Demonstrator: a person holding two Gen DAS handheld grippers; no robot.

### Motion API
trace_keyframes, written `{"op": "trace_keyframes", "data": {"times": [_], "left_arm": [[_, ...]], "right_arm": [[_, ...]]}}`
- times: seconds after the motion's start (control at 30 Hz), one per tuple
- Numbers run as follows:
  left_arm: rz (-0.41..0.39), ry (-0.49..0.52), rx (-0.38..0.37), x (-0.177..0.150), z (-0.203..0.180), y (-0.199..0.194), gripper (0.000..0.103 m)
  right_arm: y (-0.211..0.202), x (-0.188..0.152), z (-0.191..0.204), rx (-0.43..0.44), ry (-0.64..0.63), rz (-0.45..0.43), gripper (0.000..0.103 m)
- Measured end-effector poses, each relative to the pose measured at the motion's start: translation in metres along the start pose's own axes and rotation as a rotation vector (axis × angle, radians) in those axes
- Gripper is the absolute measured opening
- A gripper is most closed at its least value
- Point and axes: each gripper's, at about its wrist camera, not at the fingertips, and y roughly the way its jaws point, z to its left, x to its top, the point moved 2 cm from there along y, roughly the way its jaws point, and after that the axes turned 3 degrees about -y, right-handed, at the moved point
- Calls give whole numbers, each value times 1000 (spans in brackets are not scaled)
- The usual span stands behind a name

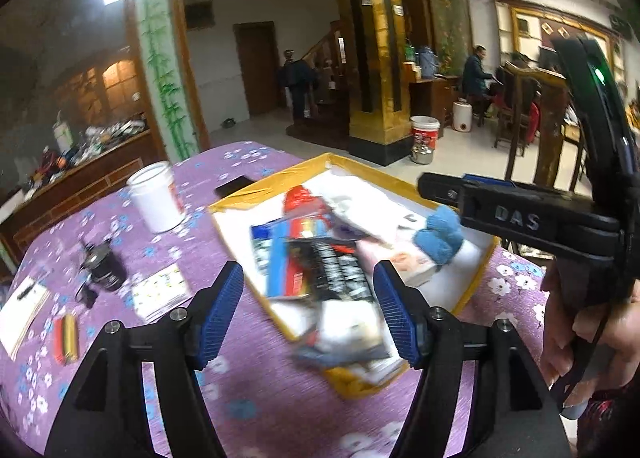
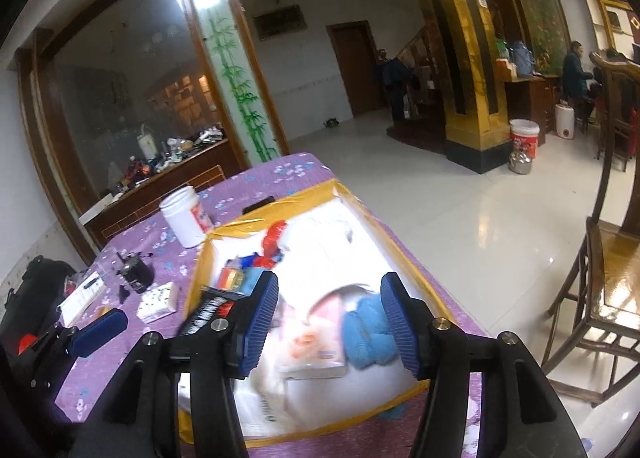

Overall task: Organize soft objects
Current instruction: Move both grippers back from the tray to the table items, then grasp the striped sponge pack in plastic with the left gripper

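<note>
A shallow yellow-rimmed tray (image 1: 280,174) (image 2: 256,224) lies on a purple flowered tablecloth. It holds a fluffy blue cloth (image 1: 438,236) (image 2: 366,330), a pink tissue pack (image 1: 412,264) (image 2: 316,338), a black packet (image 1: 340,270) (image 2: 204,314), a red item (image 1: 302,206) (image 2: 274,236) and a white pack (image 1: 352,332). My left gripper (image 1: 309,274) hovers open over the tray's near left part, with nothing between its blue pads. My right gripper (image 2: 330,282) hovers open above the blue cloth and the pink pack, touching neither. A hand holds the right gripper's handle at the right of the left wrist view.
Left of the tray stand a white jar (image 1: 154,202) (image 2: 184,218), a small black pot (image 1: 102,266) (image 2: 138,270), a patterned tissue pack (image 1: 160,294) (image 2: 158,302) and a notepad (image 1: 20,306). A black phone (image 1: 234,186) lies behind the tray. A wooden chair (image 2: 600,278) stands to the right.
</note>
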Motion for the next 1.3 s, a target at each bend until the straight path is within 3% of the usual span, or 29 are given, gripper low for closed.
{"op": "trace_keyframes", "data": {"times": [0.33, 0.63, 0.8, 1.03, 1.13, 1.2, 1.23, 1.3], "left_arm": [[63, -204, 168, -22, 120, -24, 67], [282, -485, 389, -71, 264, -5, 67], [394, -546, 430, -87, 300, 27, 67], [479, -617, 432, -96, 318, 71, 67], [480, -637, 429, -103, 324, 80, 67], [437, -626, 446, -105, 324, 80, 67], [424, -621, 445, -106, 324, 80, 63], [405, -607, 460, -107, 324, 79, 42]], "right_arm": [[0, -5, 75, 123, -136, 30, 57], [2, -23, 128, 225, -241, 76, 58], [7, -32, 139, 246, -270, 94, 58], [12, -36, 146, 255, -281, 113, 58], [16, -35, 149, 269, -285, 130, 58], [18, -33, 153, 286, -291, 139, 58], [20, -32, 156, 300, -294, 150, 58], [26, -29, 165, 327, -286, 185, 64]]}}
